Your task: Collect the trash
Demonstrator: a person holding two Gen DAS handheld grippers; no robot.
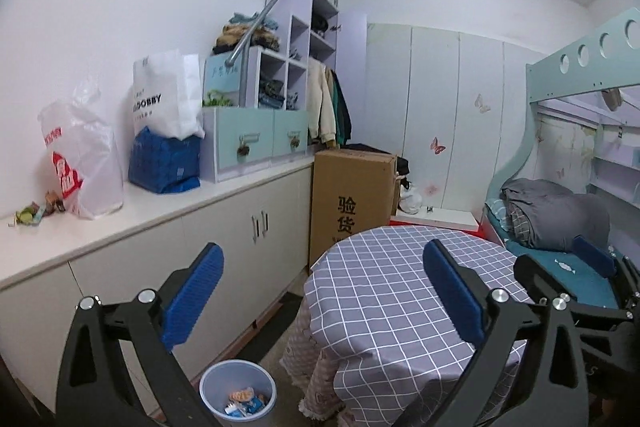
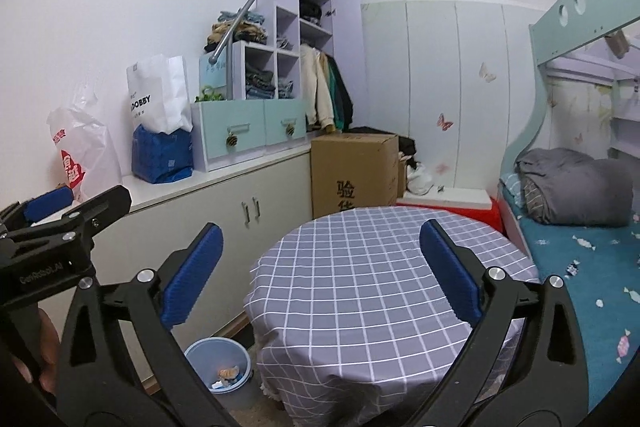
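A small blue trash bin [image 1: 238,393] stands on the floor between the cabinet and the round table, with wrappers inside; it also shows in the right wrist view [image 2: 219,367]. Crumpled wrappers [image 1: 38,211] lie on the white countertop at far left. My left gripper [image 1: 324,291] is open and empty, held above the table's left edge. My right gripper [image 2: 320,271] is open and empty over the table. The left gripper also shows at the left of the right wrist view [image 2: 48,223], and the right gripper at the right of the left wrist view [image 1: 576,275].
A round table with a grey checked cloth [image 1: 384,291] fills the middle. A long white cabinet [image 1: 168,251] runs along the left wall with plastic bags [image 1: 84,167], a blue pack and drawers. A cardboard box [image 1: 352,199] stands behind. A bunk bed [image 2: 580,211] is on the right.
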